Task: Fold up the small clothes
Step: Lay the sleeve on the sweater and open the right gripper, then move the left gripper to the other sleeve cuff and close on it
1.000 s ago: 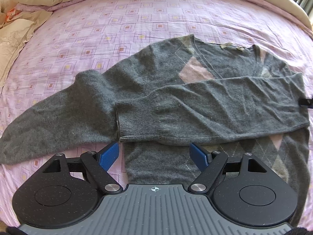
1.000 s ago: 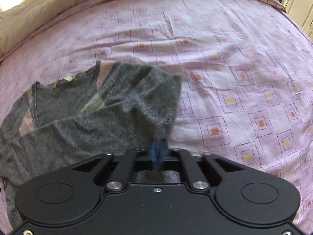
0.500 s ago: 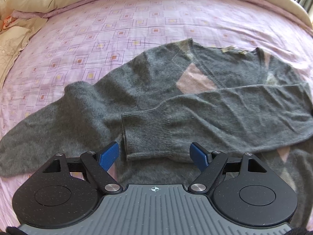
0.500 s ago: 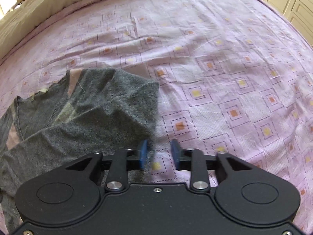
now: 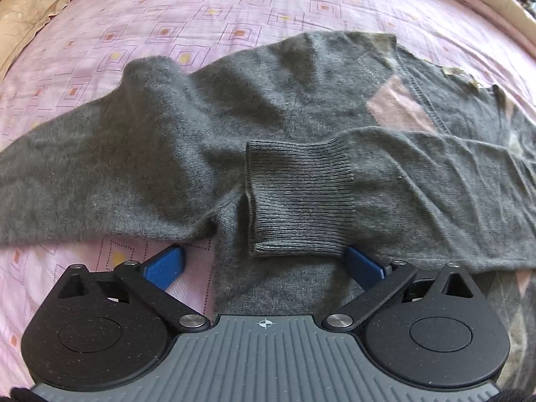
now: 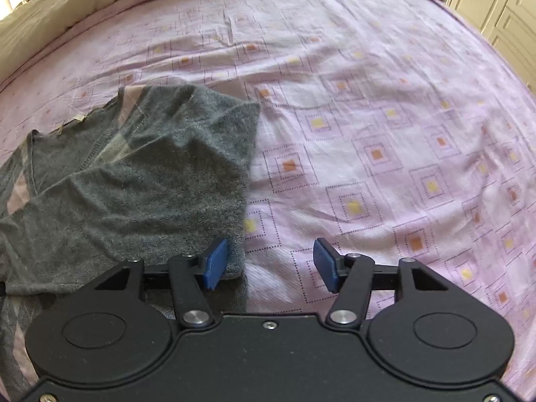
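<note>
A grey knit sweater point(image 5: 301, 107) with pink argyle patches lies flat on the bed. One sleeve is folded across the chest, and its ribbed cuff point(image 5: 298, 201) sits just ahead of my left gripper point(image 5: 264, 264), which is open with the cuff's near edge between its blue pads. The other sleeve point(image 5: 83, 174) stretches out to the left. In the right wrist view the sweater's folded shoulder edge point(image 6: 187, 181) lies left of centre. My right gripper point(image 6: 269, 264) is open, its left pad touching the sweater's edge, with bare sheet between the fingers.
The bed is covered by a pink sheet point(image 6: 385, 117) with a square pattern. A beige duvet point(image 6: 67, 10) runs along the far side, and a cream pillow point(image 5: 23, 20) lies at the far left. Cream cupboard doors point(image 6: 502, 10) stand beyond the bed on the right.
My right gripper let go of the sweater's folded edge and opened wide. My left gripper moved forward and lower, bringing the ribbed cuff between its open pads.
</note>
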`<state>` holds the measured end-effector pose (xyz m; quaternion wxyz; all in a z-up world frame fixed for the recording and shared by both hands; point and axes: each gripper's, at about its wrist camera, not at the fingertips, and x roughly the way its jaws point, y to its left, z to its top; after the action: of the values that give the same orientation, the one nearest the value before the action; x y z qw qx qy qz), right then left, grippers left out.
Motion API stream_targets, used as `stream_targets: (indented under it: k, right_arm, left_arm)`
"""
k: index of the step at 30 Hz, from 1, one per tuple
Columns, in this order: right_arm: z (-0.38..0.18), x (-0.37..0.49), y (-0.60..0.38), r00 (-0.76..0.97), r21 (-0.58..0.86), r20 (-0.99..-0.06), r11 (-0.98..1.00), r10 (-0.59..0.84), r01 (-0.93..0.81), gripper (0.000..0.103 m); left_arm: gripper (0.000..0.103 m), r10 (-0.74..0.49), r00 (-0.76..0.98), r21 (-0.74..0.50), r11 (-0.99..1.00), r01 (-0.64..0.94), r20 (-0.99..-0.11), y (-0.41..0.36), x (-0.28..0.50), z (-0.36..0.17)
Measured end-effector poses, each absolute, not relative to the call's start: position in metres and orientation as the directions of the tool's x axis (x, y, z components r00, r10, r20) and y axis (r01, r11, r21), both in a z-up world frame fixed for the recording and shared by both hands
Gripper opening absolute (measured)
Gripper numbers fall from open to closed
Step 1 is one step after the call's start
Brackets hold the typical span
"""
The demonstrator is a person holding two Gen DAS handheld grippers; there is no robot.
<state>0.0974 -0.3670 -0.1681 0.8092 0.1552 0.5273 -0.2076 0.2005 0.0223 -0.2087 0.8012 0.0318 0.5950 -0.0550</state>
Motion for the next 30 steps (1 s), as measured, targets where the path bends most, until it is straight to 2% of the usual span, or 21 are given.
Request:
stream_targets:
  k: [3,5,11,14,20,30]
  right_arm:
    - [-0.157,0.094,-0.359,0.389,0.037,-0.903,0.87,-0.181,0.491,0.068]
    - [-0.149,0.091,-0.35,0.413,0.04,-0.892,0.878,-0.184,0.478,0.076]
    - [-0.138,0.084,-0.312,0.436,0.063,-0.89,0.911,-0.134,0.408,0.081]
    - [-0.137,0.079,-0.289,0.44,0.077,-0.893,0.927,-0.1,0.368,0.082]
    - [-0.14,0.07,-0.242,0.426,0.106,-0.904,0.94,-0.045,0.325,0.084]
    - [-0.128,0.077,-0.186,0.421,0.109,-0.907,0.953,-0.021,0.283,0.084]
  left_arm:
    - [0.103,-0.071,0.299,-0.028,0.989,0.146,-0.952,0.026,0.196,-0.207]
    - [0.102,-0.089,0.293,-0.041,0.985,0.167,-0.952,0.029,0.192,-0.203]
    - [0.102,-0.114,0.353,-0.102,0.993,0.053,-0.929,0.083,0.16,-0.187]
    - [0.102,-0.112,0.37,-0.146,0.987,-0.063,-0.922,0.13,0.148,-0.182]
    - [0.101,-0.019,0.418,-0.143,0.953,-0.267,-0.908,0.233,0.136,-0.174]
    - [0.101,0.098,0.456,-0.105,0.911,-0.399,-0.885,0.353,0.156,-0.173]
